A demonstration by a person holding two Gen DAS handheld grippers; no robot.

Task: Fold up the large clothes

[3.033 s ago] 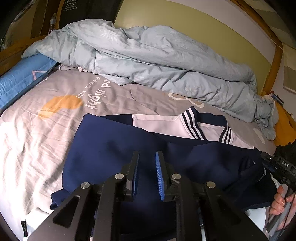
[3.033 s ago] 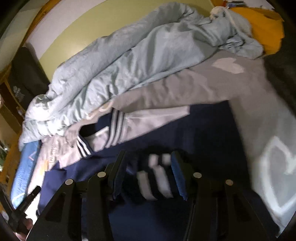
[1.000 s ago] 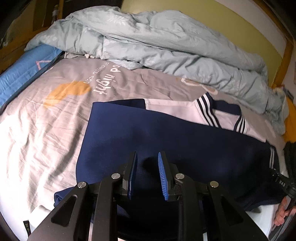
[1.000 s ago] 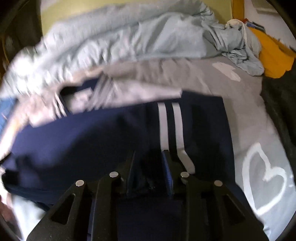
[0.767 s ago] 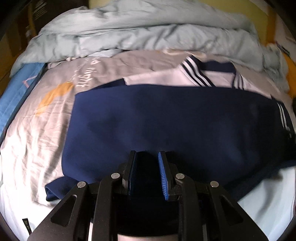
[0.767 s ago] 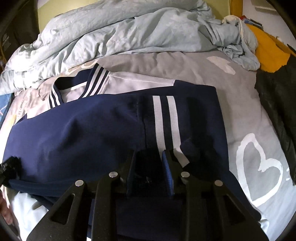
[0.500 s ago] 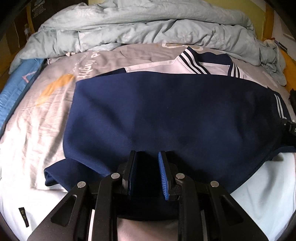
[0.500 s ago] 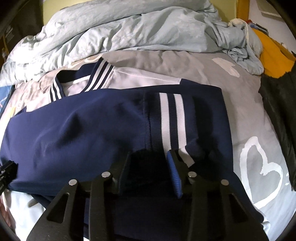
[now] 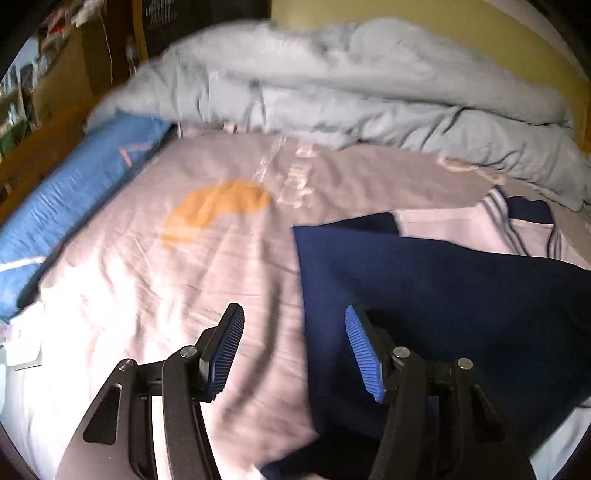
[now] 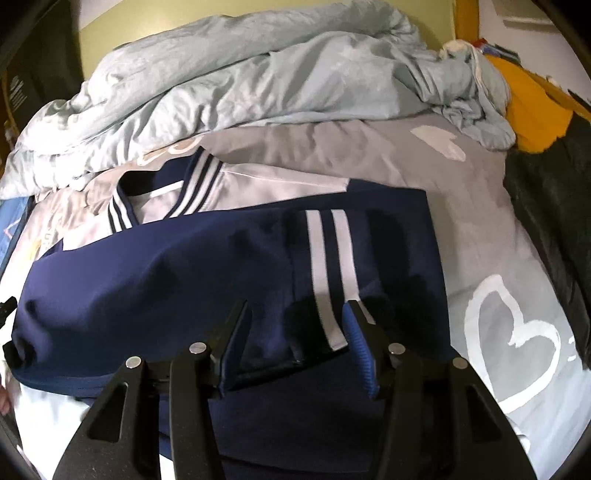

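1. Grey bed sheet [image 10: 476, 236] with white hearts, an orange print and white lettering, spread over the whole bed.
2. Pale blue duvet [image 10: 258, 77], heaped in folds along the far side of the bed, by the yellow-green wall [image 9: 480, 33].
3. Navy jacket [image 10: 166, 273] with white stripes and pale panels, lying folded on the sheet in front of the duvet; striped collar toward the duvet, a cuff with two white stripes near the right side.
4. Blue pillow [image 9: 62, 206] along the left edge of the bed, beside the sheet.
5. Yellow cloth [image 10: 532, 107] at the far right corner, next to the end of the duvet.
6. Left gripper [image 9: 295, 350]: jaws just opened wide, nothing held; one finger above the bare sheet, the other above the left edge of the jacket. View blurred.
7. Right gripper [image 10: 295, 339]: jaws just opened to about half, standing on both sides of the striped cuff, pads not pressing on it.
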